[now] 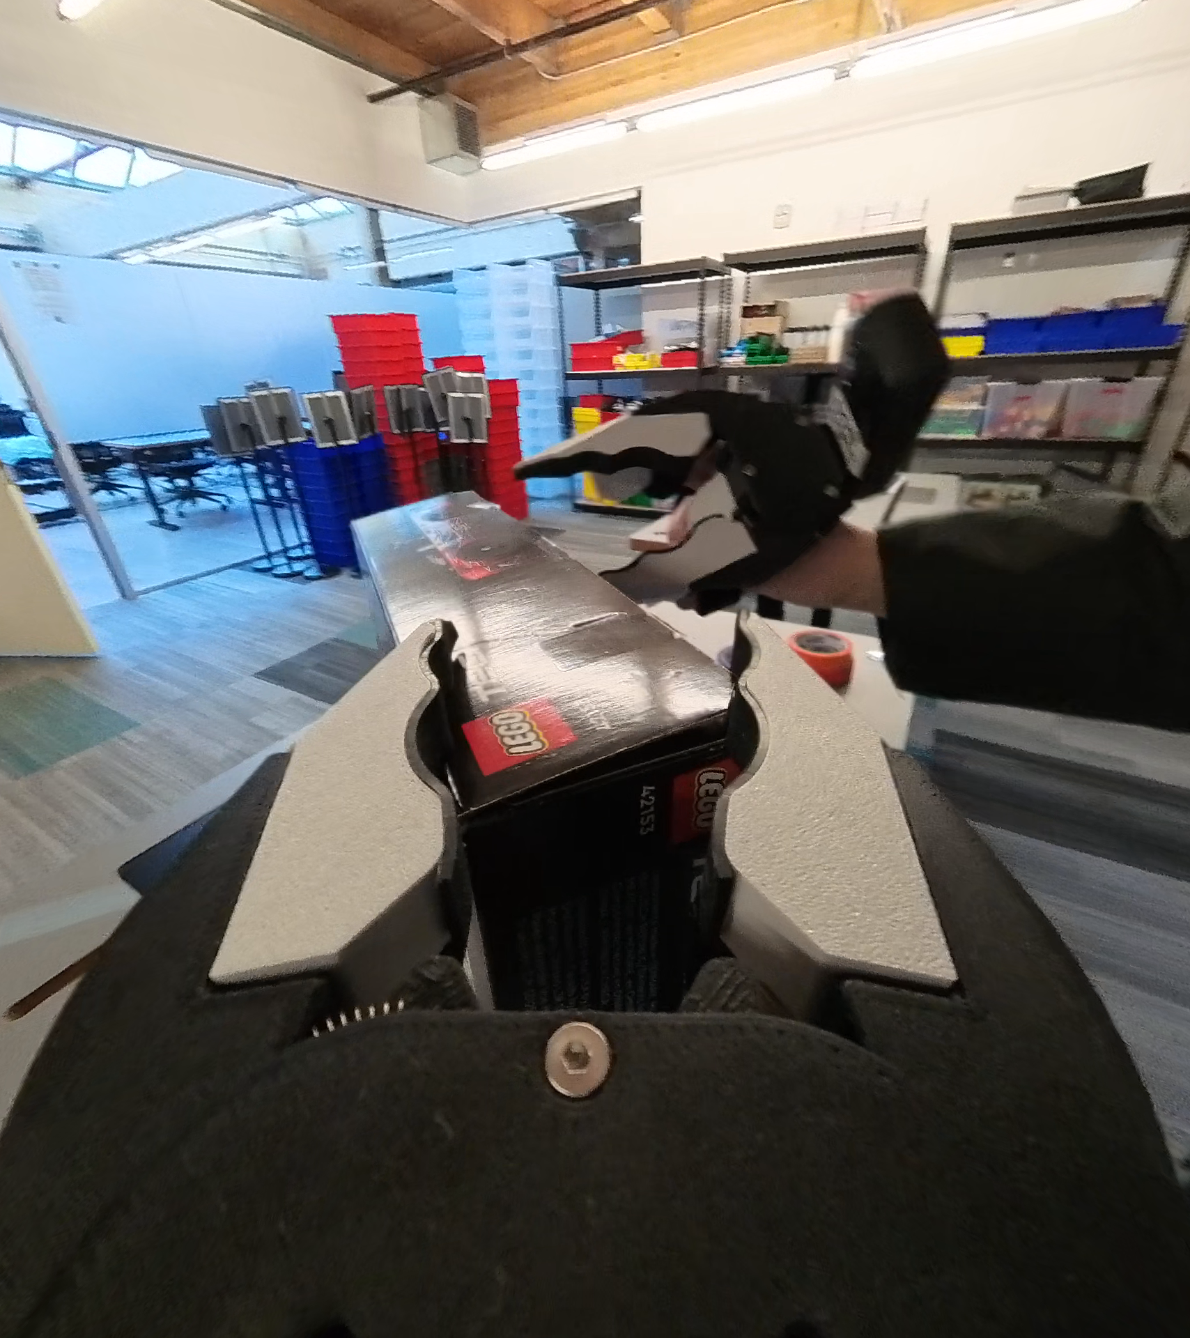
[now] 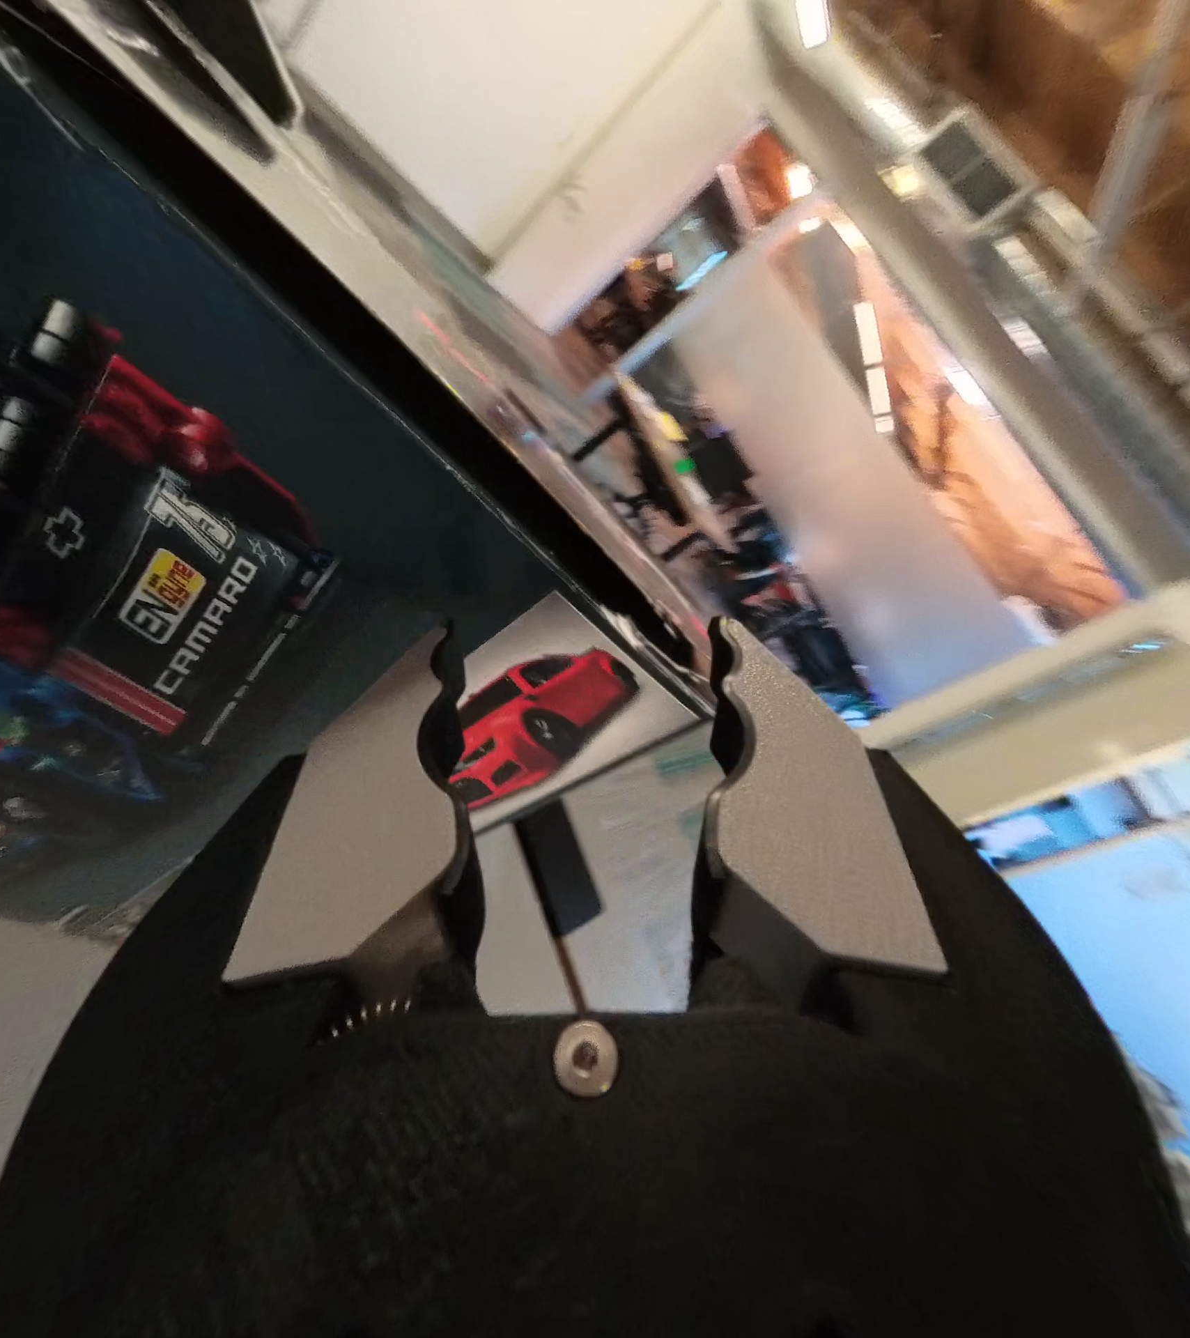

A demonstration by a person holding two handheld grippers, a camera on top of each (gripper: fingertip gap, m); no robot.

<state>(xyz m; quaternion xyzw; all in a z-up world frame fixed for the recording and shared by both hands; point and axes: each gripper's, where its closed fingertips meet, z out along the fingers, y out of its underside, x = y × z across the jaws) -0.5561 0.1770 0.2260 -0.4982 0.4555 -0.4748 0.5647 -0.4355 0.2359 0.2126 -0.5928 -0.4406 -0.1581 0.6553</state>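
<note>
Glossy black cardboard fills the left gripper (image 1: 592, 651): its two fingers are clamped on the narrow end of a long toy box (image 1: 527, 601), which juts straight ahead of it, unsupported at the far end. The right gripper (image 2: 581, 651) stands spread and empty, its tips just beside the box's edge. With such a long lever on slick card, the box could twist or slide out. An orange tape roll (image 1: 824, 654) lies below.
</note>
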